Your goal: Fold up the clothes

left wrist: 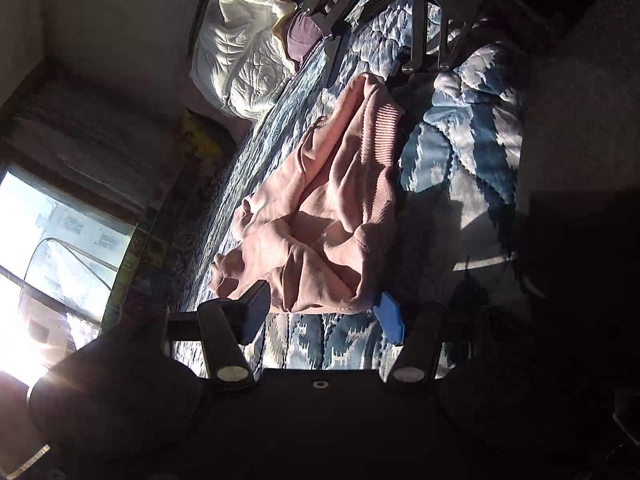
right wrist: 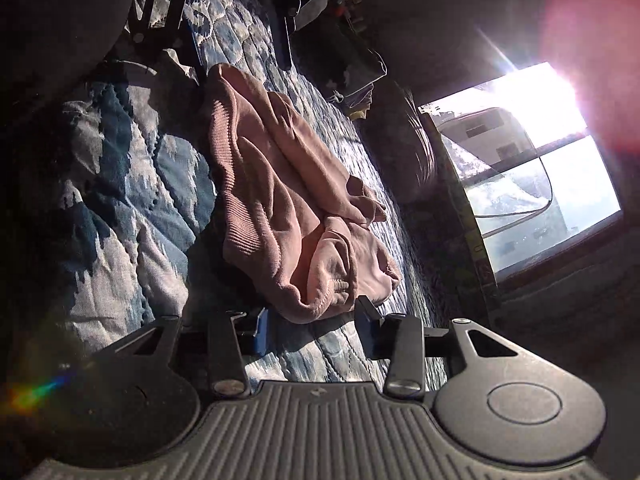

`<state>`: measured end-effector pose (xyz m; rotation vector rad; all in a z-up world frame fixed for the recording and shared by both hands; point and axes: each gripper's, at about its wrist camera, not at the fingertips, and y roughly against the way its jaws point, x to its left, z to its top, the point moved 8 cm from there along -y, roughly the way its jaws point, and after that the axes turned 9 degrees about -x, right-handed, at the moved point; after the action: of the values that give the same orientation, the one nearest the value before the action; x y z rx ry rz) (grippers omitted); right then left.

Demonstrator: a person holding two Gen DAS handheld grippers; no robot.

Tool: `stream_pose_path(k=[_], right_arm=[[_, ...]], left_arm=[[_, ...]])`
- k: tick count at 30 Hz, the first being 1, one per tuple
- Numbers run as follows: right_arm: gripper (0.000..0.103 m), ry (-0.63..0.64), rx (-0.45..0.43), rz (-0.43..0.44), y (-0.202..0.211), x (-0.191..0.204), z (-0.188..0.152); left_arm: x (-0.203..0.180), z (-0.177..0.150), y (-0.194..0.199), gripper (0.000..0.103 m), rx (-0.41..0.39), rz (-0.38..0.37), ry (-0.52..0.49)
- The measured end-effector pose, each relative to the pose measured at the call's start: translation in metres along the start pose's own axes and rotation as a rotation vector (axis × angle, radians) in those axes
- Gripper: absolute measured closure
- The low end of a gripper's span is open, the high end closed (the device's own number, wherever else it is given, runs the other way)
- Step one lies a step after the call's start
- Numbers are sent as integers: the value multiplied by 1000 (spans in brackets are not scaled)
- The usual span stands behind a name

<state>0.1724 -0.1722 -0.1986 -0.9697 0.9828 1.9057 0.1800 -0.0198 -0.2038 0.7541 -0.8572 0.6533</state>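
A crumpled pink sweatshirt (left wrist: 320, 208) (right wrist: 288, 208) lies on a blue-and-white quilted bedspread (left wrist: 460, 128) (right wrist: 132, 184). My left gripper (left wrist: 320, 316) is open, and its two fingers straddle one end of the sweatshirt, whose hem lies between the tips. My right gripper (right wrist: 312, 328) is also open and stands at the opposite end, with the bunched fabric just past its blue pads (right wrist: 260, 330). Each gripper shows at the top of the other's view: the right gripper (left wrist: 372, 56) and the left gripper (right wrist: 212, 52). Neither holds cloth.
A white quilted pillow (left wrist: 240, 64) and a purple cloth (left wrist: 300, 40) lie at one end of the bed. A bright window (left wrist: 60, 248) (right wrist: 540, 160) sits beyond the bed's far side. Dark clutter (right wrist: 352, 40) lies at the bed's other end.
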Motion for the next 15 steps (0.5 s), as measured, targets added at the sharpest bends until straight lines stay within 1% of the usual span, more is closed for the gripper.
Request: stream_pose_path(k=[2, 3, 4, 5, 6, 7, 9, 12, 15], right_arm=[[63, 30, -33, -7, 3, 3, 2], [66, 34, -45, -9, 5, 4, 3], [69, 13, -42, -2, 6, 2, 4], [72, -9, -40, 5, 7, 1, 5], [76, -30, -38, 12, 8, -1, 5], [80, -52, -36, 19, 9, -2, 6], [86, -95, -32, 32, 11, -6, 8], [89, -156, -27, 54, 14, -10, 11], [89, -157, -44, 80, 30, -14, 21]], left_arm=[[3, -1, -1, 47, -12, 13, -10], [4, -2, -1, 52, -11, 18, -5], [5, -2, -1, 55, -7, 21, 8], [6, -3, -2, 59, -3, 24, 21], [6, -3, -3, 66, 4, 23, 29], [5, -1, -3, 71, 14, 8, 37], [5, 4, -2, 89, 27, -17, 48], [10, 15, 6, 91, 27, -33, 57], [14, 24, 21, 92, 22, -48, 39]])
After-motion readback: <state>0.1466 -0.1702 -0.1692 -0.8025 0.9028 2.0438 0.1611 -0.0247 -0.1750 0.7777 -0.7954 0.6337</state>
